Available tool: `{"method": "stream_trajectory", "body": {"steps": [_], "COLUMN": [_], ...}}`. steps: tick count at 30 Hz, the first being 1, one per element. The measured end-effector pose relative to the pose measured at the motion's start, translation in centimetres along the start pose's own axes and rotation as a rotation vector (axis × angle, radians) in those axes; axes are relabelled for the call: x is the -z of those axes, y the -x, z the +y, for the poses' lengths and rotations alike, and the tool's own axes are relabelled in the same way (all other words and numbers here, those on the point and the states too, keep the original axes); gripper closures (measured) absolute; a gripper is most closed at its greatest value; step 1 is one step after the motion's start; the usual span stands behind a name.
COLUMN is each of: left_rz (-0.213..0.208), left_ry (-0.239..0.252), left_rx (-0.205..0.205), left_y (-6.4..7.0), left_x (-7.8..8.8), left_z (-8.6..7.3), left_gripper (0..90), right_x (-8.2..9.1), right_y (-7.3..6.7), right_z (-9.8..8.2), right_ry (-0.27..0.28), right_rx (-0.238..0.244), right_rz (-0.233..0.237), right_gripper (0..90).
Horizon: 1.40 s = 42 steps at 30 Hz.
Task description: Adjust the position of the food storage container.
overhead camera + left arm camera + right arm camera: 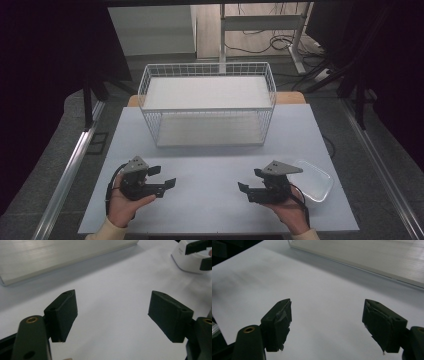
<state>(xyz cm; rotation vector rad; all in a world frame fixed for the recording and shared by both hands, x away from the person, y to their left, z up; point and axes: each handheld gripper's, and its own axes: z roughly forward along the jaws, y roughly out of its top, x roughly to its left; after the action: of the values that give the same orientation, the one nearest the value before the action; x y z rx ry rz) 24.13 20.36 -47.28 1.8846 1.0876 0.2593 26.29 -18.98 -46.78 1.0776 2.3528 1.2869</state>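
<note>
Grippers rest low over the table's (210, 165) near edge, one toward each near corner, jaws turned inward at each other; this reads as a neutral, ready pose. The left gripper (162, 177) has its jaws spread wide, grasping nothing, bare table between them. The right gripper (250, 181) is likewise spread and empty. A clear plastic container (316, 181) sits just beside the right hand, near the right edge. A white wire basket (207, 102) stands at the far edge.

basket (207, 102): white wire | table (210, 170): matt white | container (316, 181): clear plastic
</note>
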Motion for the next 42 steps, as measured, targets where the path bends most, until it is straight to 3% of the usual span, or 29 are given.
{"method": "stream_trajectory", "body": {"steps": [8,25,42], "left_rz": [0.009,0.003,0.001], "left_ry": [0.006,-0.011,-0.02], "left_rx": [-0.001,-0.003,0.006], "left_y": [0.0,0.0,-0.1], "left_x": [0.1,-0.2,-0.2], "left_z": [0.0,-0.1,-0.1], "left_gripper": [23.3,23.1,22.6], "right_x": [1.0,4.2,9.2], "right_y": [0.3,2.6,6.9], "right_z": [0.3,0.9,-0.2], "right_ry": [-0.009,-0.005,0.003], "right_rx": [-0.004,-0.054,-0.143], "right_rz": [0.013,-0.04,-0.204], "right_gripper": [27.3,32.1,36.1]}}
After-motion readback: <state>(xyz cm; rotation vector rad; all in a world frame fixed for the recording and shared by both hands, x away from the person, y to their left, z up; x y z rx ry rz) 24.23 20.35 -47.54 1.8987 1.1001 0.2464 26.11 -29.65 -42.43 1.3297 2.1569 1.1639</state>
